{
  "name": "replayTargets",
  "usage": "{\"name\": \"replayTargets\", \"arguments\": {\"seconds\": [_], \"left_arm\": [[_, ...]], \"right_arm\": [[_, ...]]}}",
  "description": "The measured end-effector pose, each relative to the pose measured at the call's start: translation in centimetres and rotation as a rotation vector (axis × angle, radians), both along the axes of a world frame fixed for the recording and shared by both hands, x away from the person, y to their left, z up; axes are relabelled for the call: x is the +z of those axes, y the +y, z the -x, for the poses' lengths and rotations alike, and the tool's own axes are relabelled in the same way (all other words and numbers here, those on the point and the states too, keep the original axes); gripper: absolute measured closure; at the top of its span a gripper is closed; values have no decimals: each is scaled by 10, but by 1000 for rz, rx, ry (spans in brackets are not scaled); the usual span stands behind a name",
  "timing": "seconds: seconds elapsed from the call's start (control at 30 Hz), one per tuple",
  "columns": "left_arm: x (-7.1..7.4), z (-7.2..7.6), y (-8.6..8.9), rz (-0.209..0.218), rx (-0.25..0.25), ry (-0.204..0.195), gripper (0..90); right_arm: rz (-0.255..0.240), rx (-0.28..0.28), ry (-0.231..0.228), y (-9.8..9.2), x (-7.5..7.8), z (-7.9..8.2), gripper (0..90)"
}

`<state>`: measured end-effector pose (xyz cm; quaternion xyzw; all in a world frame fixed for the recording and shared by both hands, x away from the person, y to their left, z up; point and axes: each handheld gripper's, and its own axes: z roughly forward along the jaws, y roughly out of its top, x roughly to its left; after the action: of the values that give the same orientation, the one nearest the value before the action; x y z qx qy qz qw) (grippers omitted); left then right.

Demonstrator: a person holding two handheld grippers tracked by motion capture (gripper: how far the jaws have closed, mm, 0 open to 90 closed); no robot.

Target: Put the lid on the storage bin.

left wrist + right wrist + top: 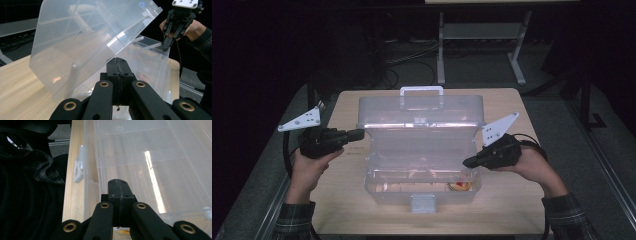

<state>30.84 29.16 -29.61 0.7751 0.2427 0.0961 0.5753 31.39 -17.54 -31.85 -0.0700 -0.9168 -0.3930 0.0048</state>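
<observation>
A clear plastic storage box (422, 165) is seen at the middle of the pale wood-grain tabletop (342, 210), its hinged lid (422, 112) raised and leaning back toward the far edge. The box is rectangular with rounded corners; its walls are smooth, glossy and translucent, and light is reflected from them in streaks. A loop-shaped carrying handle (421, 91) is set on the top of the lid, and a flat white latch (422, 203) hangs at the front wall, nearest the person. Something small, round and yellow-orange (460, 186) is seen inside the box at its front right corner; what it is cannot be told.

The left claw (358, 134), matte black and angular with brass-coloured pivot rings, is held at the left end of the lid, its jaws clenched together on nothing. In the left gripper view the tips are seen just beside the lid's edge; touch cannot be told. The right claw (468, 162) is likewise clenched and empty, and is held at the right rim of the box, pointed inward. Plaid sleeves (294, 220) are seen on both forearms.
</observation>
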Motion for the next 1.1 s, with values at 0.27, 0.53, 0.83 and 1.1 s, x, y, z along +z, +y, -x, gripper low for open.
{"name": "replayTargets", "arguments": {"seconds": [0.27,0.53,0.83,1.1], "left_arm": [[-6,10,-2,-2,-9,6,898],[-14,19,-1,0,-21,9,897],[-21,24,-3,-9,-35,20,897],[-26,29,-2,-14,-46,20,896]], "right_arm": [[-13,3,11,-1,-6,3,900],[-38,-21,7,-5,-8,8,900],[-141,-97,-27,-25,0,14,900],[-189,-166,-41,-41,0,14,900]]}}
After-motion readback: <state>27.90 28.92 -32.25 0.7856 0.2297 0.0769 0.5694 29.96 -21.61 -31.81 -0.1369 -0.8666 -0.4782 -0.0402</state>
